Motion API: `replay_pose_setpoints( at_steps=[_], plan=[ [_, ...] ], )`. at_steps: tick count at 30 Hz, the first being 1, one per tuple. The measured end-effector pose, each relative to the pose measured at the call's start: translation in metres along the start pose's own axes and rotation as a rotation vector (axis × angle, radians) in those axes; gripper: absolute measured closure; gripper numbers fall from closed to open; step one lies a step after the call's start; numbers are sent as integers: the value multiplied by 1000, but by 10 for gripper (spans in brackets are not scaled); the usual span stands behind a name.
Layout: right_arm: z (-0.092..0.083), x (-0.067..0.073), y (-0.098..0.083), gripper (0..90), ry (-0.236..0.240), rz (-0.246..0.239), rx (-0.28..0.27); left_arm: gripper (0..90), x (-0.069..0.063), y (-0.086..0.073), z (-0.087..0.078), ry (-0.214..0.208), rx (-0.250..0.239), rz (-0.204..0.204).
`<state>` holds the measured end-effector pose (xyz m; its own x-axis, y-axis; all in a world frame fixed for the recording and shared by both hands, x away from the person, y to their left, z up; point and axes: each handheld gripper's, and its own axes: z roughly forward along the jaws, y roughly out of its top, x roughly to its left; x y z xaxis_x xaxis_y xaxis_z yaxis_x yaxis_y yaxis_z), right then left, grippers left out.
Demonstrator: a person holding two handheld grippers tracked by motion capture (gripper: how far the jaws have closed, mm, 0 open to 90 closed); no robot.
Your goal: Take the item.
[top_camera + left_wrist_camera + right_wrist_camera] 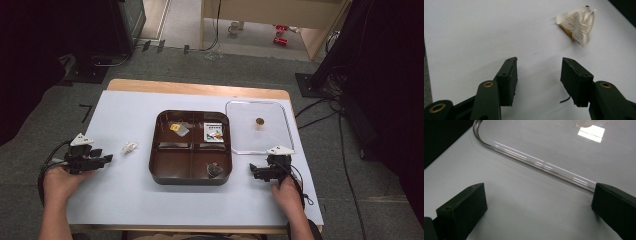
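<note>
1. High view: a brown tray (165, 172) with four compartments sits mid-table on a white mat (125, 200). A small packet (130, 147) lies on the mat to the tray's left, apart from its wall. A clear lid (285, 125) lies flat to the tray's right, with a small brown knob (259, 121) at its middle.
2. The left gripper (106, 159) points right toward the packet and stops short of it. In the left gripper view its jaws stand spread with only bare mat between them, and the packet (577, 25) lies ahead and off to one side of the gap.
3. Likely trouble on this side: the packet is light, crinkled and off the jaws' line. A straight advance could catch only a corner, or one jaw could nudge it along the smooth mat toward the tray.
4. The right gripper (253, 171) is low over the mat, just near of the lid's near edge, pointing left toward the tray. The right gripper view shows its jaws wide apart, holding nothing, with the lid's rim (536, 163) running across just beyond them.
5. Likely trouble here: the lid is thin and lies flat, so a jaw would struggle to get under the rim and could push the lid away instead.
6. Both forearms come in from the near edge. The left hand (60, 182) grips from behind, wrist turned inward. The right hand (286, 192) is held more upright, with a cable trailing down beside it.
</note>
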<state>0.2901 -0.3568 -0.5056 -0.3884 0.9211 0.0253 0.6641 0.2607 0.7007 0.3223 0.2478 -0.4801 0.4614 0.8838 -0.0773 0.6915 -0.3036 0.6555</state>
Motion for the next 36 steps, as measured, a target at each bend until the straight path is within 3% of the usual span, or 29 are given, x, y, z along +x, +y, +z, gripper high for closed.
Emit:
replay_pose_setpoints(
  at_steps=[7, 11, 16, 25, 36],
  plan=[
    [0, 0, 0, 0, 0, -1, 0, 435, -2, -5, 1, -1, -28, 17],
    [0, 0, 0, 0, -1, 0, 0, 364, -5, -10, 2, -3, -56, 44],
    [0, 0, 0, 0, -1, 0, 0, 241, -7, -16, 4, -34, -104, 44],
    [0, 0, 0, 0, -1, 0, 0, 195, -15, -16, 7, 8, -85, 103],
    [0, 0, 0, 0, -1, 0, 0, 195, -14, -16, 7, 6, -86, 101]
  ],
)
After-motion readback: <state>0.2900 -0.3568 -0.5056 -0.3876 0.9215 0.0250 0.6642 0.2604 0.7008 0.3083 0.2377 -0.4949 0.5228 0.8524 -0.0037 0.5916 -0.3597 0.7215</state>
